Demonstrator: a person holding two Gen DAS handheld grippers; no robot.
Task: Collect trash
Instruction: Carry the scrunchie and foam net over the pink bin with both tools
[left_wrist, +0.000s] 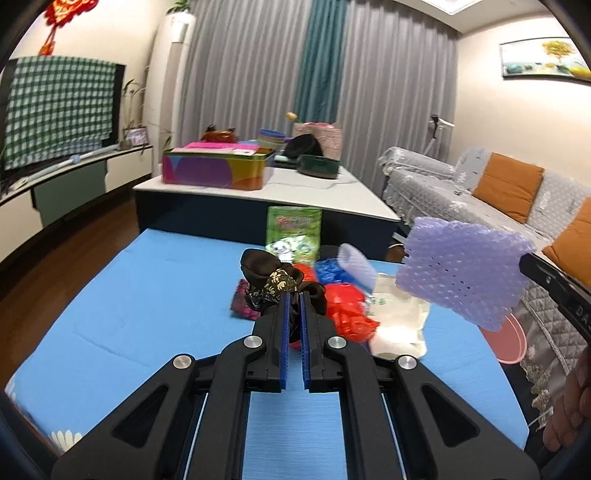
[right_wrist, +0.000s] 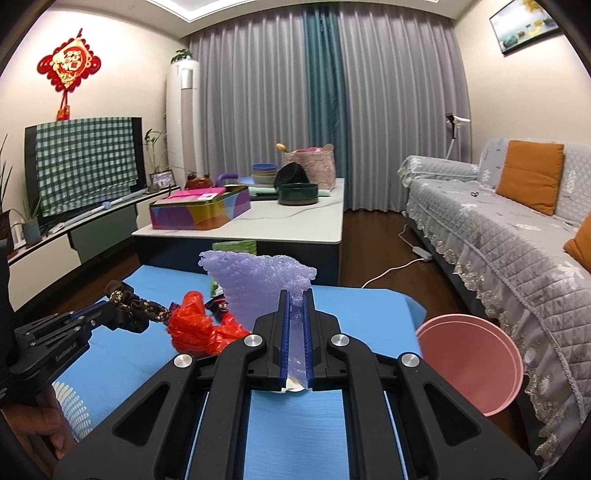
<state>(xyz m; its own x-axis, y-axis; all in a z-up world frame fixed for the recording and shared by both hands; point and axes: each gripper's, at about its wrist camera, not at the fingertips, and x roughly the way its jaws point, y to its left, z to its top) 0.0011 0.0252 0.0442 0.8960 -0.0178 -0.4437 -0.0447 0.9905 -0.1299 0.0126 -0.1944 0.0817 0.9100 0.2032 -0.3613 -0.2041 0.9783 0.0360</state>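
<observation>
From the left wrist camera, the left gripper (left_wrist: 294, 295) has its blue-lined fingers nearly together, clamped on a dark brown scrunchie (left_wrist: 275, 282) with a gold pattern, held up above a blue mat (left_wrist: 147, 295). On the mat beyond it lies a heap of trash: a red plastic bag (left_wrist: 345, 308), a blue plastic piece (left_wrist: 330, 269), a white paper bag (left_wrist: 400, 325) and a small dark patterned wrapper (left_wrist: 242, 304). A green packet (left_wrist: 293, 232) stands upright at the mat's far edge. To the right, the right gripper (left_wrist: 522, 260) comes in from the frame edge, holding a sheet of purple bubble wrap (left_wrist: 465, 271) in the air. Behind the mat stands a low white-topped table (left_wrist: 314, 192) bearing a colourful tin box (left_wrist: 214, 168), bowls and a dark pot. A grey sofa (left_wrist: 480, 184) with orange cushions runs along the right, grey curtains (left_wrist: 258, 66) cover the far wall, and a checked cloth (left_wrist: 59, 107) hangs over a television on the left.

From the right wrist camera, the right gripper (right_wrist: 295, 299) is closed on the bubble wrap (right_wrist: 258, 284), which fans upward past the fingertips. The left gripper (right_wrist: 105, 310) enters at the left, gripping the scrunchie (right_wrist: 136, 304) just beside the red bag (right_wrist: 199, 328). A pink bin (right_wrist: 472, 362) sits off the mat's right edge, near the sofa (right_wrist: 498, 240). A red knot ornament (right_wrist: 70, 68) hangs on the left wall
</observation>
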